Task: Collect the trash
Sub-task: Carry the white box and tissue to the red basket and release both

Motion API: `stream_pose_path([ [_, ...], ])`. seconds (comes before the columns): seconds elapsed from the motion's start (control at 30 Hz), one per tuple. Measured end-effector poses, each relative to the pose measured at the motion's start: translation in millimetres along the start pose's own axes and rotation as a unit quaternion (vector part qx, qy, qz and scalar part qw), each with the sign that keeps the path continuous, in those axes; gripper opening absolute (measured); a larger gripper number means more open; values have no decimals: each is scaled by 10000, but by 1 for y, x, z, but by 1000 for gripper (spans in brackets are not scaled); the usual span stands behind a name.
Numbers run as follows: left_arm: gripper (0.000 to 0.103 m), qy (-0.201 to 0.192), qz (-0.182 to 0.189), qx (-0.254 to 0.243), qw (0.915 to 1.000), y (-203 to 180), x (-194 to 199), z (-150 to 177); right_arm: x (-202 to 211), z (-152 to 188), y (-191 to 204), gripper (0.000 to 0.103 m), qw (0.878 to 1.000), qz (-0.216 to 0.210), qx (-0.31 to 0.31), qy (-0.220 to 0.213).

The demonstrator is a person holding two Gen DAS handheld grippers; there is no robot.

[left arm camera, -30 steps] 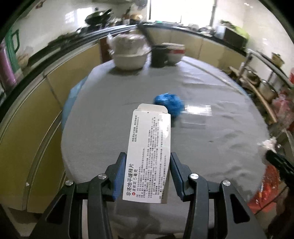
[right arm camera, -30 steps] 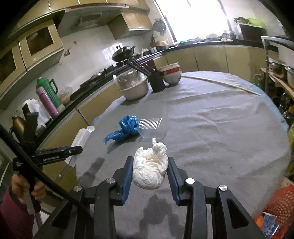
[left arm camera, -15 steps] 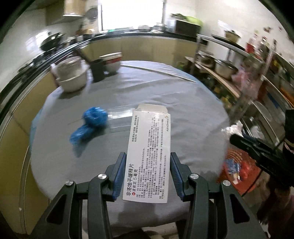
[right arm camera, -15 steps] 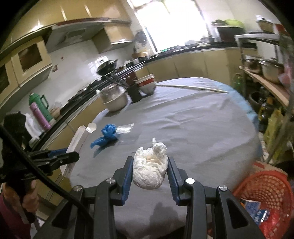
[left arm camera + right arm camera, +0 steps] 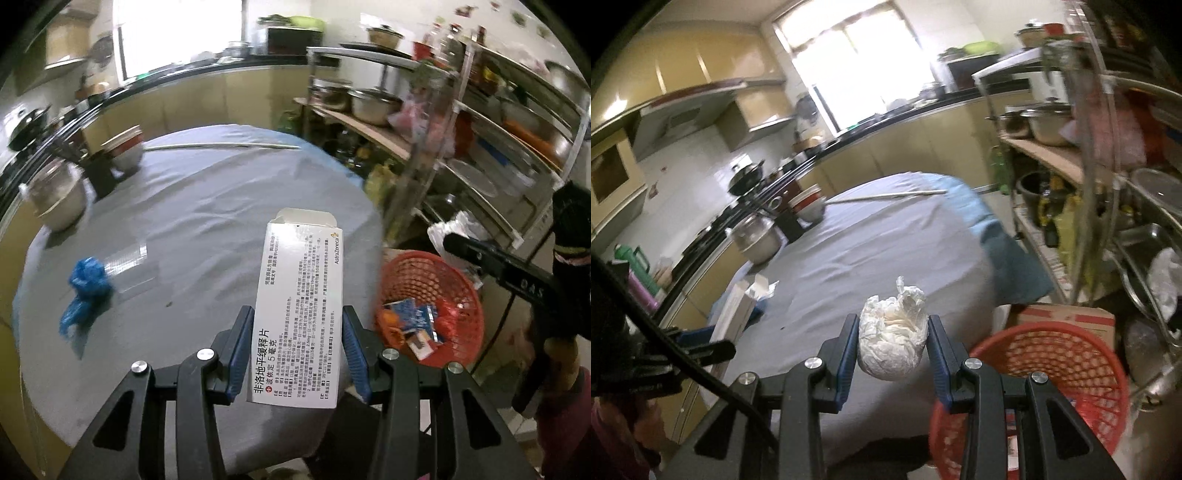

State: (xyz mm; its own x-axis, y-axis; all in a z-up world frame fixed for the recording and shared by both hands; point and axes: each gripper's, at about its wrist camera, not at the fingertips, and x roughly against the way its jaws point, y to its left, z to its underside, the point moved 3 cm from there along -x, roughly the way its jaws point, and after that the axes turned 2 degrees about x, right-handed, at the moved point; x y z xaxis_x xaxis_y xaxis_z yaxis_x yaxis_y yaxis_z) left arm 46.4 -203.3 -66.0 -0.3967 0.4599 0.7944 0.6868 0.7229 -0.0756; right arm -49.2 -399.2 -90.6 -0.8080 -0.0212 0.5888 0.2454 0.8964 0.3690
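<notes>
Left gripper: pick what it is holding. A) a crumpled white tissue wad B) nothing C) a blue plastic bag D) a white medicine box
D: the left gripper is shut on the white medicine box, printed face up, between its blue pads; the blue bag lies on the table.

- Daylight comes from the window (image 5: 849,62) at the top centre of the right wrist view, and it's totally blown out.
- Heavy fisheye bend plus black vignette in every corner.
- Rack (image 5: 480,122) on the right side of the left wrist view is smeared with motion blur.
- The medicine box (image 5: 301,306) print stays sharp at centre.
- Soft glare on the grey worktop (image 5: 879,258); lower frame dim.
</notes>
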Motion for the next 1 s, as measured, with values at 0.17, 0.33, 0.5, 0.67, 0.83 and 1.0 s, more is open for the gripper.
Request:
stream_pose_path([
  [0.17, 48, 42, 254, -320, 9992, -32, -12, -7, 18, 0, -34, 38, 9994, 240, -210, -125],
  [0.33, 48, 146, 539, -559, 9969, -63, -23, -12, 33, 6, -64, 38, 9978, 438, -458, -182],
  [0.5, 48, 217, 820, -872, 9926, -96, -33, -15, 53, 15, -96, 38, 9947, 676, -722, -263],
  [0.67, 49, 357, 1172, -1158, 9857, -131, -47, -15, 70, 26, -125, 38, 9910, 827, -1014, -293],
  [0.83, 49, 624, 1360, -1227, 9811, -149, -66, -11, 70, 33, -137, 39, 9893, 829, -1187, -196],
  [1.0, 60, 861, 1511, -1263, 9766, -155, -87, -5, 62, 39, -145, 60, 9866, 680, -1481, -106],
])
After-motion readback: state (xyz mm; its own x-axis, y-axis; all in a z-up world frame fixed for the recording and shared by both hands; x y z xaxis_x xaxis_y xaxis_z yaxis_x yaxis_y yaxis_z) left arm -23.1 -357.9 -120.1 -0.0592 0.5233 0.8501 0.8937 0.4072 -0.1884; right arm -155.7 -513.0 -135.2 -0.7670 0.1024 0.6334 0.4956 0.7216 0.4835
